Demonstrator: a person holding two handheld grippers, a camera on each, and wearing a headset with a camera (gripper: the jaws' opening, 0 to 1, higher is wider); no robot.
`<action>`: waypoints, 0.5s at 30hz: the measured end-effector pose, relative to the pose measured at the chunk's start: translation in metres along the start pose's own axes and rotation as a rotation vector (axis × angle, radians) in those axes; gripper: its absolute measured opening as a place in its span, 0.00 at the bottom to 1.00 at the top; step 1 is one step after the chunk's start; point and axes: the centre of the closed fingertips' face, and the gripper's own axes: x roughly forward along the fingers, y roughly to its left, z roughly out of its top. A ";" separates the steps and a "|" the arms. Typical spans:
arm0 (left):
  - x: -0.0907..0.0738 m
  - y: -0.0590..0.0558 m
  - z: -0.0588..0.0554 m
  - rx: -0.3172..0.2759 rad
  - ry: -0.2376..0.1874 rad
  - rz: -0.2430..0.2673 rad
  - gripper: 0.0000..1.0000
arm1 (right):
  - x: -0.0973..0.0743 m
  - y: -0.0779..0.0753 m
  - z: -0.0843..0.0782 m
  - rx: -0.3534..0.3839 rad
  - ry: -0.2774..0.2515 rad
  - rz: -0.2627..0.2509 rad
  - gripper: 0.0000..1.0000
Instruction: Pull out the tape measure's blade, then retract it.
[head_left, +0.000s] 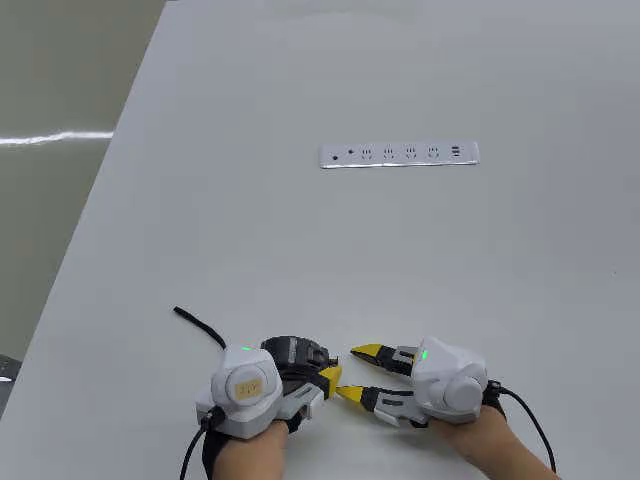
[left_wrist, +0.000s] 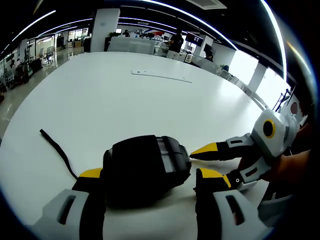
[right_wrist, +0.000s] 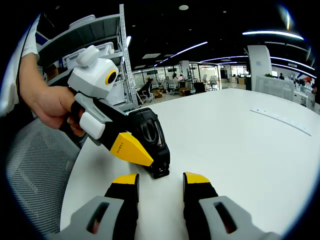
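A black tape measure (head_left: 296, 354) lies on the white table (head_left: 300, 240) near its front edge. My left gripper (head_left: 310, 366) is shut on it, one yellow-tipped jaw on each side of the case (left_wrist: 145, 167). Its thin black wrist strap (head_left: 198, 326) trails away to the left. My right gripper (head_left: 358, 372) faces the case from the right, open, a short gap from it. In the right gripper view the case (right_wrist: 150, 137) rests on the table, and its lower front corner sits just ahead of my open right gripper (right_wrist: 161, 179). No blade is drawn out.
A white power strip (head_left: 399, 154) lies flat further back on the table, also seen in the left gripper view (left_wrist: 160, 76). The table's left edge (head_left: 95, 200) drops to the floor. A mesh chair (right_wrist: 30, 170) stands by the near edge.
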 end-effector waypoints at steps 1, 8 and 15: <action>0.000 0.001 -0.001 -0.001 -0.002 -0.002 0.72 | -0.001 0.000 0.001 0.002 -0.002 -0.003 0.34; -0.006 0.004 -0.004 -0.017 -0.007 -0.029 0.74 | -0.011 0.004 0.004 0.030 -0.014 -0.034 0.36; -0.010 0.002 -0.007 0.029 -0.006 -0.055 0.73 | -0.018 0.009 0.008 0.058 -0.018 -0.074 0.39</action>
